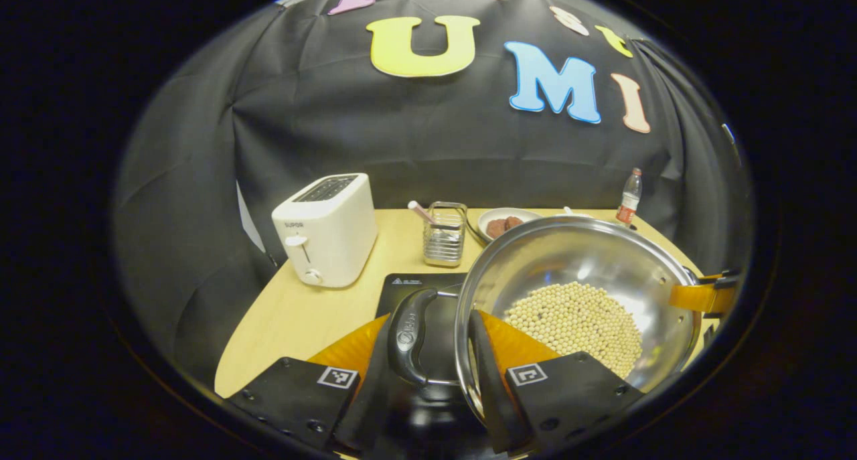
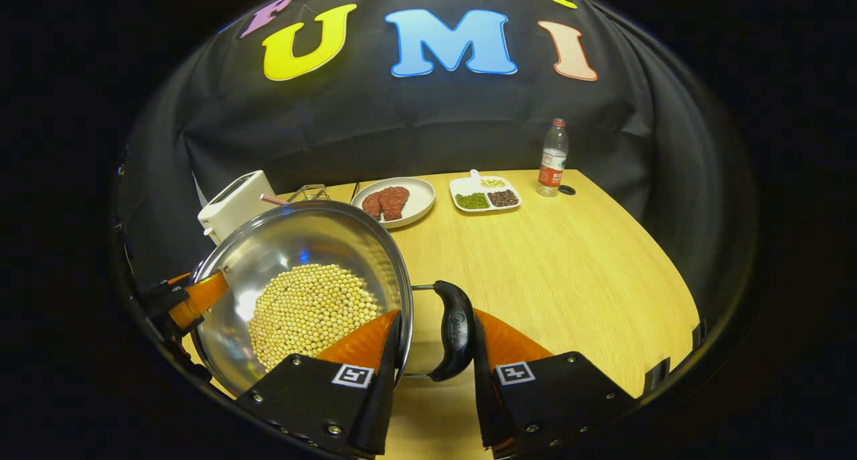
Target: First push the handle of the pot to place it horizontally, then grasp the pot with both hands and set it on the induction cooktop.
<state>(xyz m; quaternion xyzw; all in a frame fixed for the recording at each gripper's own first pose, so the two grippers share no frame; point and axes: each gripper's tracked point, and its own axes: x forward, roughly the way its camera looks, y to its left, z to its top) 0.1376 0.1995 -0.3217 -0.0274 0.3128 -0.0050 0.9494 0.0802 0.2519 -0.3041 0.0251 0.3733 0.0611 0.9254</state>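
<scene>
Pot (image 1: 576,292) tilted, held by both side handles, above cooktop (image 1: 418,292).

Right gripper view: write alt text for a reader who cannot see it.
The right gripper straddles the black side handle of a steel pot holding pale beans. Behind, on the wooden table, are a plate of meat, a divided dish and a bottle.

the right gripper (image 2: 435,343) straddled the steel pot's (image 2: 268,252) rim and black side handle (image 2: 456,329), beans (image 2: 311,309) inside; behind, a meat plate (image 2: 418,202) and bottle (image 2: 552,159).
</scene>
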